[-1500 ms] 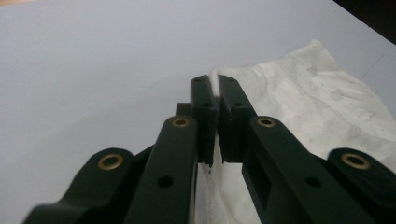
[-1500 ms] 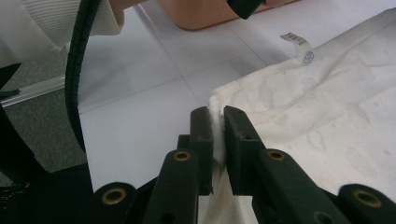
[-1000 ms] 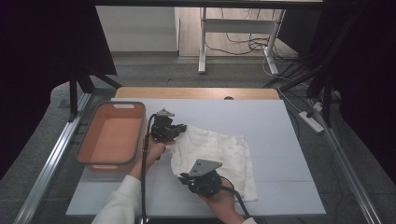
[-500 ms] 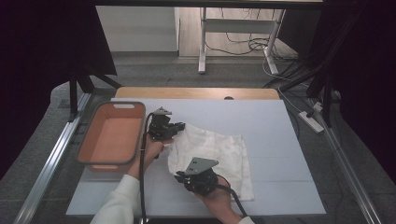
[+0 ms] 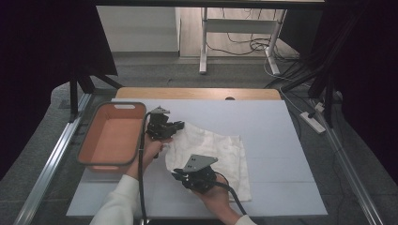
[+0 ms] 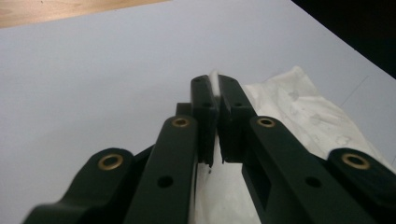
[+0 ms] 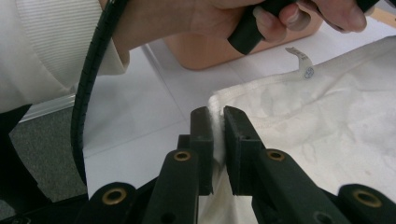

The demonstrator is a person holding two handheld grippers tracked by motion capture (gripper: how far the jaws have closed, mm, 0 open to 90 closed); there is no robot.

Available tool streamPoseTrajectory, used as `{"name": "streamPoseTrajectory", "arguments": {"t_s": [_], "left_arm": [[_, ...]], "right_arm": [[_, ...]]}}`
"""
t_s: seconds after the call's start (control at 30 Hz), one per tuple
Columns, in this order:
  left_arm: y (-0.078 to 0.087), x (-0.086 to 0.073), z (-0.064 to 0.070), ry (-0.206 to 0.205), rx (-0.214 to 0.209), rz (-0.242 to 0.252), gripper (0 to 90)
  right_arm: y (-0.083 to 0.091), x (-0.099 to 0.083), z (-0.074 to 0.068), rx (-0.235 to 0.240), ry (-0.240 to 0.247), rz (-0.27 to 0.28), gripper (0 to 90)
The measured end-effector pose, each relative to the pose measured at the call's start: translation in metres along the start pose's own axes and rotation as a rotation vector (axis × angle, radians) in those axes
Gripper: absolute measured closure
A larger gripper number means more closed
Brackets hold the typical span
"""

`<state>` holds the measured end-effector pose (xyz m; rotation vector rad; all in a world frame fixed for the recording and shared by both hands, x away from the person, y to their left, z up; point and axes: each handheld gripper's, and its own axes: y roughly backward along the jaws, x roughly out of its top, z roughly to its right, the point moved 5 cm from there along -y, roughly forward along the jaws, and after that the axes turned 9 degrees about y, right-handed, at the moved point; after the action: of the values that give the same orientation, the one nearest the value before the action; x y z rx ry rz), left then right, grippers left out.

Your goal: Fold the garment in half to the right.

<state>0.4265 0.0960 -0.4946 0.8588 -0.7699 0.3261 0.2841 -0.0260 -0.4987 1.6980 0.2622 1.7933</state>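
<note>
- White cloth (image 5: 211,154): a thin, soft fabric, prob. very light; it will sag and fold when lifted, so no risk to break it, but it can slip out if the pinch is shallow.
- Best hold, in my judgement: at the edges or corners, two points well apart, so the cloth hangs flat between the grippers.
- Left gripper (image 6: 214,95): jaws pressed nearly together, w/ a thin strip of cloth edge pinched between the fingertips (image 6: 203,100); the rest of the cloth lies behind and to the right of the jaws.
- Right gripper (image 7: 215,122): jaws almost closed, pinching a folded corner of the cloth; the fabric spreads to the right of the fingers (image 7: 237,128).
- Orange bin (image 5: 112,136) stands just beside the left gripper, apart from the cloth.
</note>
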Motion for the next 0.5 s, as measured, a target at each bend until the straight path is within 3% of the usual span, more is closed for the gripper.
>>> {"name": "streamPoseTrajectory", "arguments": {"t_s": [0.5], "left_arm": [[0.0084,0.0038,-0.0009,0.006,-0.007,0.017,85.4]], "right_arm": [[0.0009,0.0048,0.0033,0.001,0.001,0.018,82.1]]}}
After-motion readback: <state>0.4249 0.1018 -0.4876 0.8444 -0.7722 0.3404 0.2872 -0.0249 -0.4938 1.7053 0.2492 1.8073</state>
